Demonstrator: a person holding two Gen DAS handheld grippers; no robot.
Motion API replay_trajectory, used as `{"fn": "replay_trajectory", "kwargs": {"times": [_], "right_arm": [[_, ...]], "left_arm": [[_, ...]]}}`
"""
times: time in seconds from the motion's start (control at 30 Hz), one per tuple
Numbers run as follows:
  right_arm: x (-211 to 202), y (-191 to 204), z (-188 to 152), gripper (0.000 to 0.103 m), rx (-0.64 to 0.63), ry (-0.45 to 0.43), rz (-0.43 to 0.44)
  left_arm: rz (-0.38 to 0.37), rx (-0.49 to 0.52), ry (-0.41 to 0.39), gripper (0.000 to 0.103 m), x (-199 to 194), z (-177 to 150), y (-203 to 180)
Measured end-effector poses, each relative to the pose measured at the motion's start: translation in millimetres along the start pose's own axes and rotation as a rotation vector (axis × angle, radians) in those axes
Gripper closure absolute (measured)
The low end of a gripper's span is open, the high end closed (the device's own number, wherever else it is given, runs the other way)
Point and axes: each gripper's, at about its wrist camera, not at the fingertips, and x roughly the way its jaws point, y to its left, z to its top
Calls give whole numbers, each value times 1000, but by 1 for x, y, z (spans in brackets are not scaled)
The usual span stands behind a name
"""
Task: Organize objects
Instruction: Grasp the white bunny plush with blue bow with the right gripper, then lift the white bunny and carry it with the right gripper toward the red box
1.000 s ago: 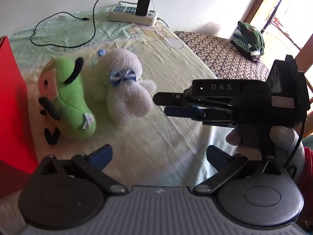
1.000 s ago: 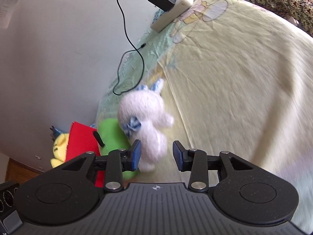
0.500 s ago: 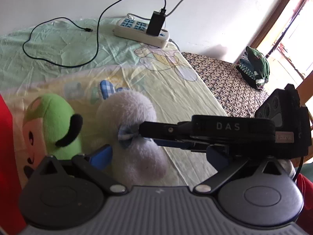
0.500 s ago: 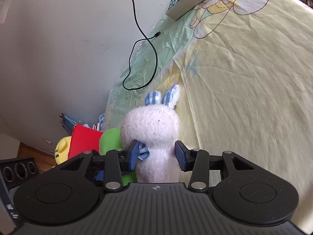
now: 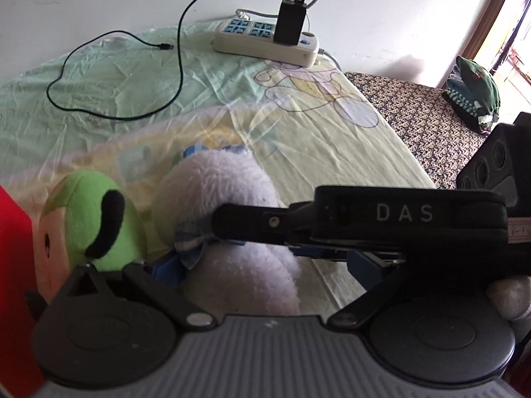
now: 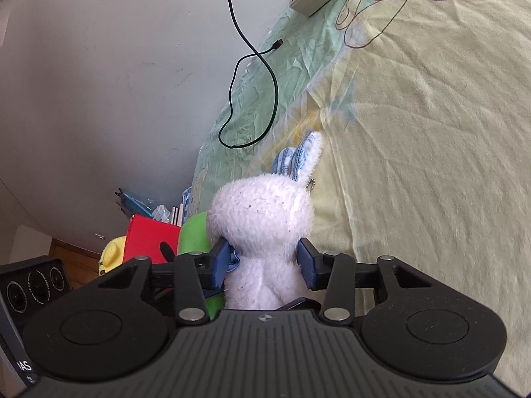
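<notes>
White plush bunny [image 6: 262, 219] betw. closing right gripper [image 6: 264, 260] pads, touching.

Lighting: bright daylight from the doorway [image 5: 517, 33] at upper right, blown out to white. Bed sheet [image 6: 431, 132] evenly lit; soft shadows beneath the white plush rabbit [image 6: 262, 212]. Quality: strong fisheye curvature, dark vignetted corners, near foreground softly blurred.
</notes>
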Motion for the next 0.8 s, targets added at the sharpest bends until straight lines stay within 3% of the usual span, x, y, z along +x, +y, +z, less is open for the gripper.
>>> {"fn": "replay_trajectory", "kwargs": {"times": [0.43, 0.8], "right_arm": [[-9, -6, -6, 62, 72, 17, 29], [-28, -1, -22, 63, 68, -5, 5]], "left_arm": [[12, 1, 25, 6, 1, 4, -4], [-11, 13, 31, 11, -7, -7, -13]]}}
